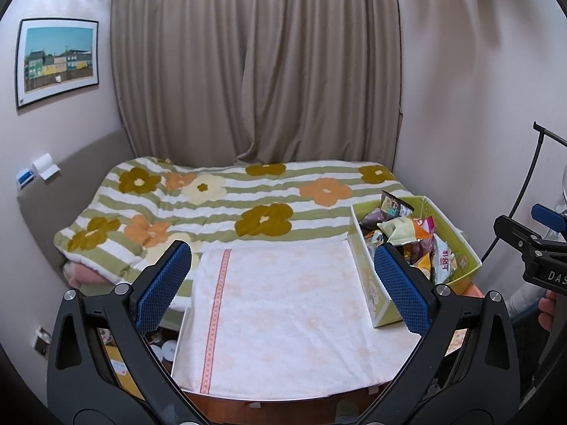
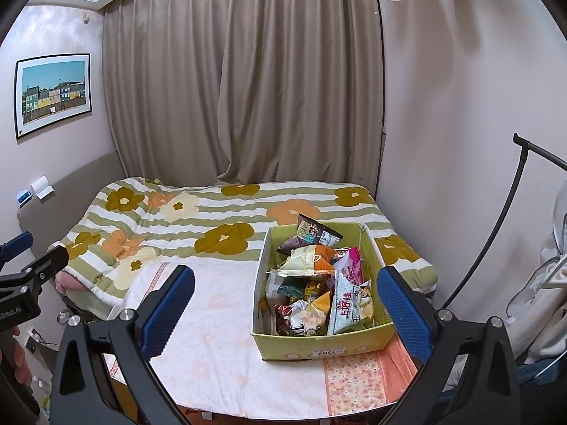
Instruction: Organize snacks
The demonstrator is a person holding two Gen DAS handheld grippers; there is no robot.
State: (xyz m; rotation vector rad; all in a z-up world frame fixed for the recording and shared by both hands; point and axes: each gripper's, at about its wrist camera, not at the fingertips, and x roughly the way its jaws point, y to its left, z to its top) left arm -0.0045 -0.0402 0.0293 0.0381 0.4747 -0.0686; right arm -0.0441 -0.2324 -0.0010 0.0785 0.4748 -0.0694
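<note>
Both grippers are hovering above the table, nothing grabbed. Left gripper (image 1: pixel 283 283) is sitting with jaws spread wide, holding nothing, aiming at the bare white cloth (image 1: pixel 283 318) covering the table. Right gripper (image 2: pixel 285 313) is likewise gaping wide and holding nothing, pointing toward the green box (image 2: pixel 319 349), which is resting on the cloth at the table's right side, just in front of the flowered quilt (image 2: pixel 219 212). Snacks (image 2: pixel 319 283) are all piled loose inside the box, overlapping and tilting every way; none are lying out on the cloth. Judging by looks: these are sealed foil and plastic bags, light, puffy, crinkly, slippery on the faces, contents likely crushable, so a hard squeeze on the belly is risking crumbs or a pop. Best hold is looking like the flat crimped seam or a corner sticking up, e.g. the dark bag (image 2: pixel 315 232) standing at the far end, or the white bag (image 2: pixel 351 301) leaning near the front wall. The box itself is thin cardboard, light, probably sliding easily on the cloth, so bracing a wall with the other gripper may be helping. Bags lower in the pile are partly hidden; cannot tell how many.
</note>
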